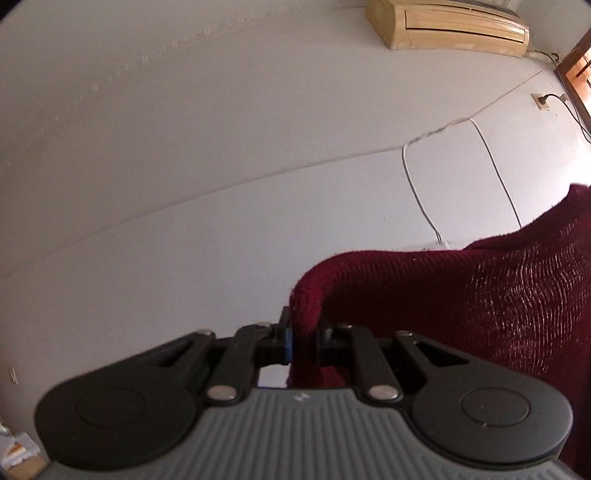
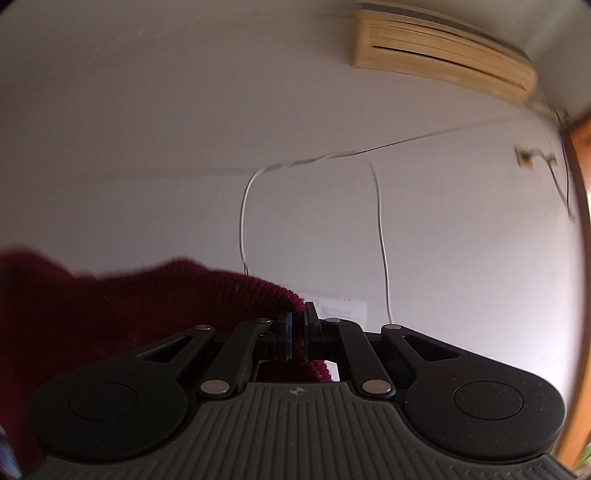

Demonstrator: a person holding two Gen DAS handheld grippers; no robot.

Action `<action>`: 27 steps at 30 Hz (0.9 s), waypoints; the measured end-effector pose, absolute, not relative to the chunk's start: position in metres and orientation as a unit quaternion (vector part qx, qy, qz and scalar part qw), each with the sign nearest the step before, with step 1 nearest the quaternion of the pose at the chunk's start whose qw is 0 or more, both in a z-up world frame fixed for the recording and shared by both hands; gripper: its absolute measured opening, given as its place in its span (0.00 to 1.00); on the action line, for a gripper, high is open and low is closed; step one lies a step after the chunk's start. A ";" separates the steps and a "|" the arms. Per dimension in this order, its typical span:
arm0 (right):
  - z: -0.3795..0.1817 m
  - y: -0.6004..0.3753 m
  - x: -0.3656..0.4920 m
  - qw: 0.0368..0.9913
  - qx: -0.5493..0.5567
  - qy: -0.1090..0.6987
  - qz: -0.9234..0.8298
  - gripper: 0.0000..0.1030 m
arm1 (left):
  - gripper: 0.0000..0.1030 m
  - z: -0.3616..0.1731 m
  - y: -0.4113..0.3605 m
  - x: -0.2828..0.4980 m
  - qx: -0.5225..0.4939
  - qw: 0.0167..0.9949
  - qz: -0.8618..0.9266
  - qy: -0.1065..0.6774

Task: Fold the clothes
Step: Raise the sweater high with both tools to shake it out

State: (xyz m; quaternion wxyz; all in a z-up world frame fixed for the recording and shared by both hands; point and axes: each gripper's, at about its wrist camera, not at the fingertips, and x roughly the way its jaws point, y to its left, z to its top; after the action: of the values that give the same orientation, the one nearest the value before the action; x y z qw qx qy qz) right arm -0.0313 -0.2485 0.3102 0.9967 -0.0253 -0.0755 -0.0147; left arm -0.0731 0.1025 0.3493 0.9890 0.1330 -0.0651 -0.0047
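White wall (image 1: 221,147), yellowed air conditioner (image 1: 447,27)

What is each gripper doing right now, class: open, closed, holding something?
Left gripper: closed on the maroon sweater.
Right gripper: closed on the same maroon sweater's ribbed edge.

Each claw (image 1: 303,339) (image 2: 298,332) has black linkage arms, silver pivot screws and a ribbed grey housing.

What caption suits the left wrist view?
Left gripper shut on maroon knit garment, lifted before a white wall.
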 end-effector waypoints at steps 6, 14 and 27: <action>0.290 -0.279 -0.059 0.999 0.011 -0.032 0.025 0.05 | 0.12 0.310 0.124 -0.104 0.148 0.989 -0.028 -0.014; 0.294 -0.262 -0.116 0.997 0.009 -0.066 0.034 0.05 | 0.13 0.340 0.133 -0.167 0.150 0.984 -0.037 -0.085; 0.325 -0.245 -0.175 0.995 -0.012 -0.094 0.013 0.05 | 0.15 0.371 0.145 -0.194 0.162 0.979 -0.047 -0.116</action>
State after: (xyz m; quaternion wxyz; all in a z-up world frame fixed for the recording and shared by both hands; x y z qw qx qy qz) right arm -0.1746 -0.2452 0.3253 0.9955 -0.0122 -0.0936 0.0126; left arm -0.1944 0.1449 0.3711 0.9789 0.1622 -0.1157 -0.0466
